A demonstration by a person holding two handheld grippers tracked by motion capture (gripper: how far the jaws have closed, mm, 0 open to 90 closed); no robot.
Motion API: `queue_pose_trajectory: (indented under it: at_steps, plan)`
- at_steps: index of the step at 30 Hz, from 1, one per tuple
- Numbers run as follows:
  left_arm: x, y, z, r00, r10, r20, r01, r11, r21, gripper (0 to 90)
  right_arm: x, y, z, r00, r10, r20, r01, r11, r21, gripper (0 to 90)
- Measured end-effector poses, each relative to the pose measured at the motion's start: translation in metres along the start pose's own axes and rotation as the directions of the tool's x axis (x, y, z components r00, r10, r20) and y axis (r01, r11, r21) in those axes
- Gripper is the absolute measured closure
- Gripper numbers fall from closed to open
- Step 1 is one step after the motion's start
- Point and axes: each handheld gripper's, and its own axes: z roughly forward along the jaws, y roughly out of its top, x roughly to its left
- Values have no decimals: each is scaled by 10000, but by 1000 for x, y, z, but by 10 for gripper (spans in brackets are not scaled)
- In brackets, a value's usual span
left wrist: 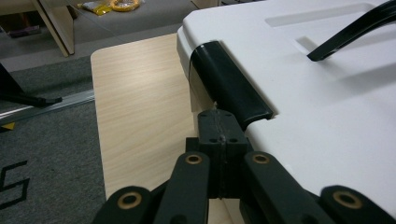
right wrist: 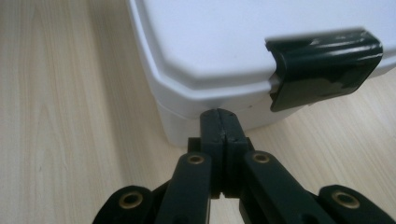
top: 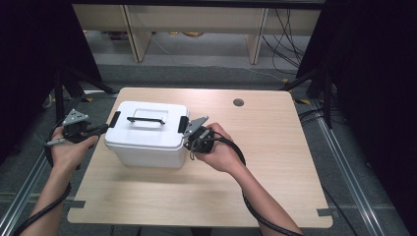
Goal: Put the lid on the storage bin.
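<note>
So there's a white plastic storage box (top: 146,140) sitting on a light wood table (top: 255,167), over toward the 9 o'clock side of the tabletop and a bit up from centre. It's got a white lid (top: 147,123) with a black carry handle (top: 145,120) lying in a recess on top, plus a black latch on each end.

The left gripper (top: 103,129) is held in the person's left hand (top: 69,147) at the box's 9 o'clock end. In the left gripper view its jaws are pressed flat together with nothing between them (left wrist: 222,130), and the tip sits right up against the lower end of the left latch (left wrist: 229,84); looks like it's touching, but I can't say for sure. The handle (left wrist: 355,30) shows at 1 o'clock in that view.

The right gripper (top: 189,142) is in the right hand (top: 221,152) at the box's 3 o'clock end, with its grey three-cornered plate up near the right latch (top: 183,124). In the right gripper view those jaws are also closed on nothing (right wrist: 221,128), with the tip close under the lid's rim against the box wall (right wrist: 187,126). The right latch (right wrist: 322,70) sits up at 2 o'clock from the tip, clipped over the lid edge, clearly apart from the jaws.

A cable grommet hole (top: 238,102) sits at the table's far side, around 1 o'clock.
</note>
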Motion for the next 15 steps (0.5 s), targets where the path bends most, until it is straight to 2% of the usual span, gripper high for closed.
queue_pose_trajectory:
  at_steps: [1, 2, 5, 6, 7, 10, 12, 13, 14, 15]
  plan:
    - [0, 2, -1, 9997, 214, -154, -210, 9995, 238, 896, 0, 0, 0, 10000, 39, -89, -39, 10000, 60, 900]
    - [-2, 3, 0, 9995, 220, -217, -215, 9995, 240, 896, 1, 0, 0, 9999, 118, -79, -117, 9999, 60, 900]
    - [-4, 2, -3, 9995, 245, -209, -239, 9994, 255, 896, 0, -1, 0, 9999, -90, -59, 91, 10000, 19, 900]
    - [-5, 1, -6, 9987, 336, -391, -320, 9987, 394, 896, 1, -1, -1, 9999, 75, -133, -74, 9999, 75, 900]
    - [-5, 1, -6, 9987, 336, -391, -320, 9987, 394, 896, 1, -1, -1, 9999, 75, -133, -74, 9999, 75, 900]
    - [-7, 0, -13, 9978, 555, -358, -540, 9977, 416, 895, 0, -2, -1, 9999, -138, -20, 138, 9999, -95, 900]
    - [-10, 0, -22, 9948, 862, -547, -836, 9953, 487, 894, 1, -2, -1, 10000, 7, -15, -8, 9998, -175, 900]
    - [-10, 0, -22, 9948, 862, -547, -836, 9953, 487, 894, 0, -1, -2, 10000, -58, -72, 57, 9999, -118, 900]
    - [-12, -1, -22, 9958, 867, -293, -848, 9946, 600, 893, 0, -1, -2, 10000, -55, -70, 54, 9999, -107, 900]
    - [-12, -1, -22, 9958, 867, -293, -848, 9946, 600, 893, 0, -1, -2, 10000, -55, -70, 54, 9999, -107, 900]
